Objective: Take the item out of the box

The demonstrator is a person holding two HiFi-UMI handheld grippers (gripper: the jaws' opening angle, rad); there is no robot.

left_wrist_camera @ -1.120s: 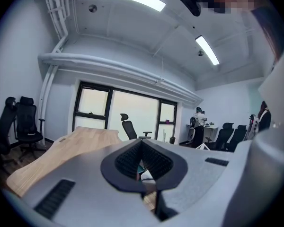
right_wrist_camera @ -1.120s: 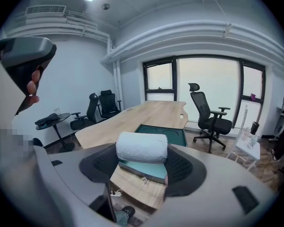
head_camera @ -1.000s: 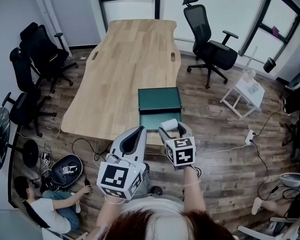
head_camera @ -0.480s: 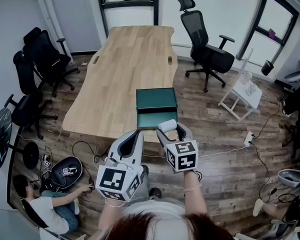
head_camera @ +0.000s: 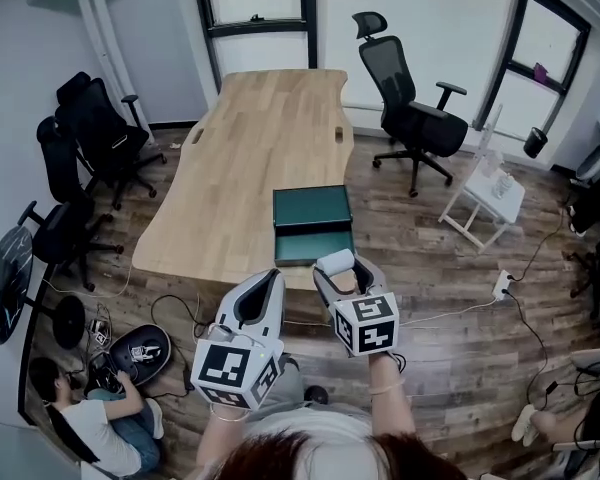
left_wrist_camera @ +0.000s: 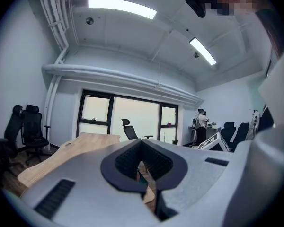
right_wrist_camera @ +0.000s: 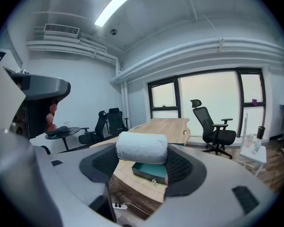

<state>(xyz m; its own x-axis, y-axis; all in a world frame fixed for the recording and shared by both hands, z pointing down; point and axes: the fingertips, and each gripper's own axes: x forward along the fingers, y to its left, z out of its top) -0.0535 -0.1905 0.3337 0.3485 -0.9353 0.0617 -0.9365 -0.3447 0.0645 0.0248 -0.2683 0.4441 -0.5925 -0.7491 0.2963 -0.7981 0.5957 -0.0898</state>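
Just this side of the box (head_camera: 313,225), the right tool (right_wrist_camera: 142,161) grips the white roll (head_camera: 335,260), apparently lifted out, while the left tool (left_wrist_camera: 143,167) hangs closed and empty.

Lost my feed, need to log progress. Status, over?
Left gripper shut, empty. Right gripper shut on white roll, lifted clear of the open green box. Nothing blocking it.

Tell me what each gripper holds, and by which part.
The right gripper holds a white roll, clamped by its two ends. The left gripper is shut and holds nothing.
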